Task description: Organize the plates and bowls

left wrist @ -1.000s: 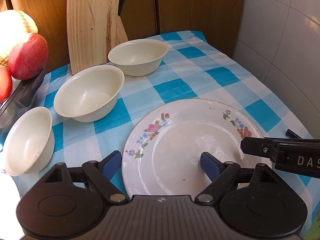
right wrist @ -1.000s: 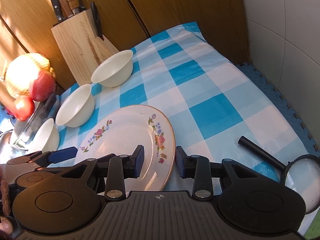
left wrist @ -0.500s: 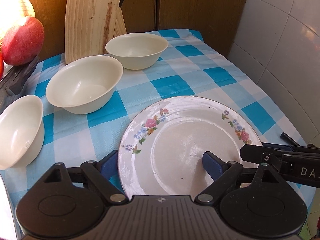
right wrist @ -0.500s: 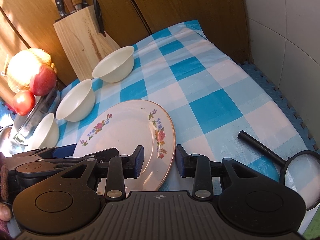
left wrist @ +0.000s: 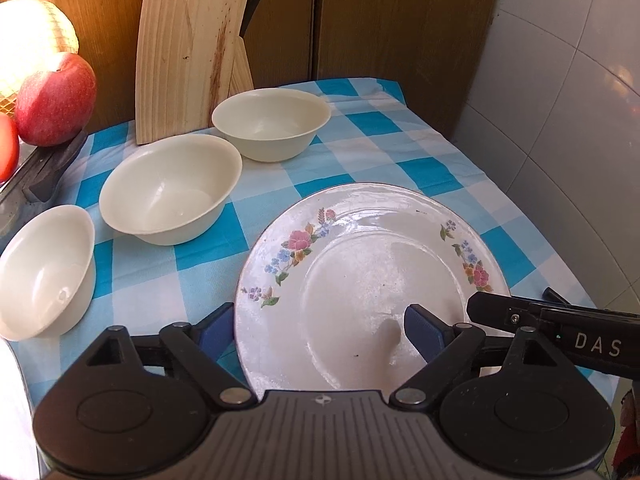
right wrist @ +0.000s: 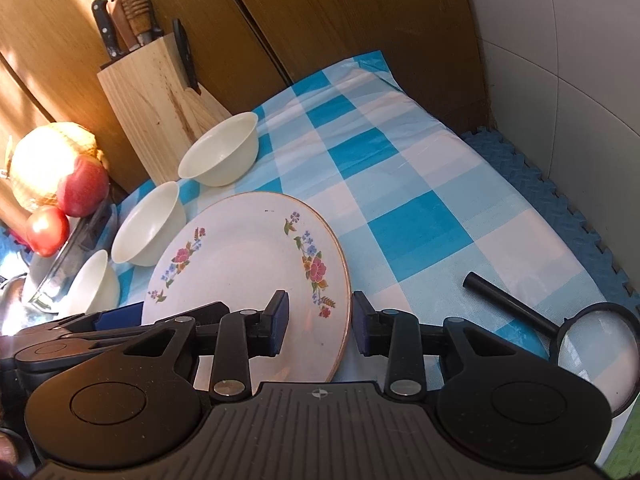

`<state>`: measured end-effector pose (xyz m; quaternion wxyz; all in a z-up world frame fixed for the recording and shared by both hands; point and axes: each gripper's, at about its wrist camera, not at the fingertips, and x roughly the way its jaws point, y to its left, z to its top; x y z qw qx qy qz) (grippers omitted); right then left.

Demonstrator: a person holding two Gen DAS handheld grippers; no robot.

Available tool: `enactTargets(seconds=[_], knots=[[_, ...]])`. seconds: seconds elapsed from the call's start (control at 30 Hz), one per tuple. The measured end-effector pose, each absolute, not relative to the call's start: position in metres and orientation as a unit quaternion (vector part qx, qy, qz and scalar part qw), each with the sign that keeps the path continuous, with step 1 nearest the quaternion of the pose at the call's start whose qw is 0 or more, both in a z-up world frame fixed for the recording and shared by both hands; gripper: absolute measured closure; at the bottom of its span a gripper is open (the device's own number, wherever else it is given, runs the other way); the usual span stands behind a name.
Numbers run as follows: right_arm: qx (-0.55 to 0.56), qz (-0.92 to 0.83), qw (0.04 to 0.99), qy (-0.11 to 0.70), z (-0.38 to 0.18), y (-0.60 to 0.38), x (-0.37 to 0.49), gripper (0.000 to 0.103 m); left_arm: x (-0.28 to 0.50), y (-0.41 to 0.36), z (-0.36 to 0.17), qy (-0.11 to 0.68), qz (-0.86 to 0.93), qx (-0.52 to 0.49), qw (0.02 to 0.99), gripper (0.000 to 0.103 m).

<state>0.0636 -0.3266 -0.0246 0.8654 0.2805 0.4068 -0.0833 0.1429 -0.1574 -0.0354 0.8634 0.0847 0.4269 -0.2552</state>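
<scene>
Left wrist view: the left gripper is wide apart around the near edge of the flowered plate. Three white bowls sit left of the plate on the checked cloth.

Right wrist view: the right gripper is apart, one finger on each side of the plate's right rim. A magnifying glass lies right of the plate.

Plate's near rim — hidden behind claws

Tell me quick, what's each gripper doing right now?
Left gripper: open, tongs straddling the plate rim.
Right gripper: open, tongs either side of the plate's right edge, not clamped.
</scene>
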Motion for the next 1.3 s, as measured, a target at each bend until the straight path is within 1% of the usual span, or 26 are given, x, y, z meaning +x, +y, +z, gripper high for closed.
enactTargets(seconds=[0.07, 0.27, 0.7, 1.3], knots=[[0.282, -0.084, 0.863, 0.410, -0.026, -0.326, 0.065, 0.062, 0.142, -0.159, -0.030, 0.416, -0.255, 0.091, 0.868, 0.020], [0.291, -0.074, 0.864, 0.405, -0.022, -0.325, 0.063, 0.062, 0.143, -0.153, -0.028, 0.426, -0.242, 0.083, 0.868, 0.020], [0.280, -0.036, 0.861, 0.422, -0.020, -0.306, 0.062, 0.062, 0.122, -0.131, -0.013, 0.412, -0.217, 0.095, 0.880, 0.020], [0.242, 0.016, 0.863, 0.444, -0.018, -0.259, 0.057, 0.062, 0.090, -0.081, -0.022, 0.426, -0.170, 0.091, 0.884, 0.020]])
